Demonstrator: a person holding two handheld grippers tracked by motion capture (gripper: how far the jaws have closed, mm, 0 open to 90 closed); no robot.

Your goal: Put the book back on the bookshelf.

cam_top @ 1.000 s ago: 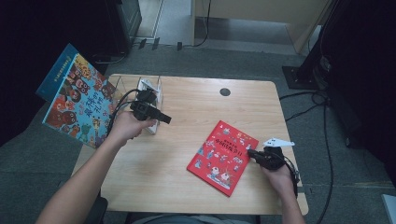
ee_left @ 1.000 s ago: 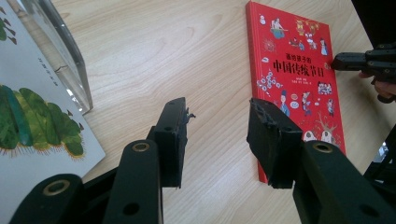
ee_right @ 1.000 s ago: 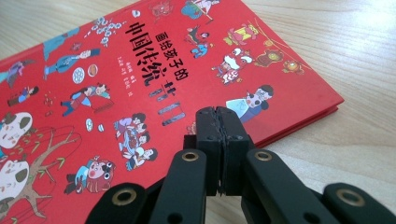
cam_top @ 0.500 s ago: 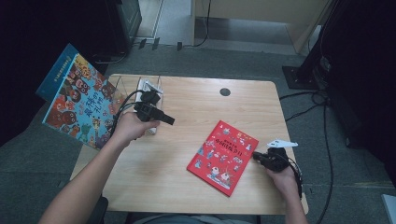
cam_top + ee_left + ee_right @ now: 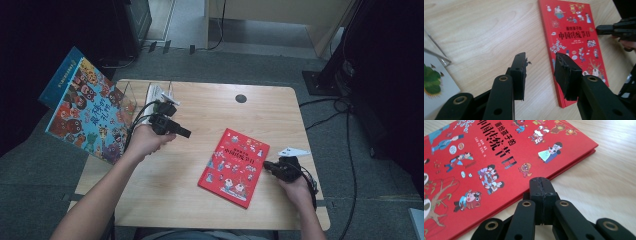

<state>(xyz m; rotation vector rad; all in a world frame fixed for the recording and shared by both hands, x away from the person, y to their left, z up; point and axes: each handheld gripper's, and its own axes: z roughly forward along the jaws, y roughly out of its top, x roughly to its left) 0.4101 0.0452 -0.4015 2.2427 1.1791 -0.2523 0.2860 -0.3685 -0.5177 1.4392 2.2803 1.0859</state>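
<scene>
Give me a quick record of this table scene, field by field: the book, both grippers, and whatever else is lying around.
book: red book flat on table, closed
right gripper: shut, empty, tips at the book's edge
left gripper: jaws apart, just been closing, nothing between them, aimed toward book
other: blue book overhanging table's left edge

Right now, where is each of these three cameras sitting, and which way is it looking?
High view: fixed above the person's side, looking forward and down on the table; both forearms enter from below, with the left tongs and the right tongs.
Left gripper view: rides on the left tongs, whose jaws stand apart, just closing on nothing, aimed across the table at the red book.
Right gripper view: rides on the shut right tongs, low at the red book's edge.
Shared: all three show the red book.
</scene>
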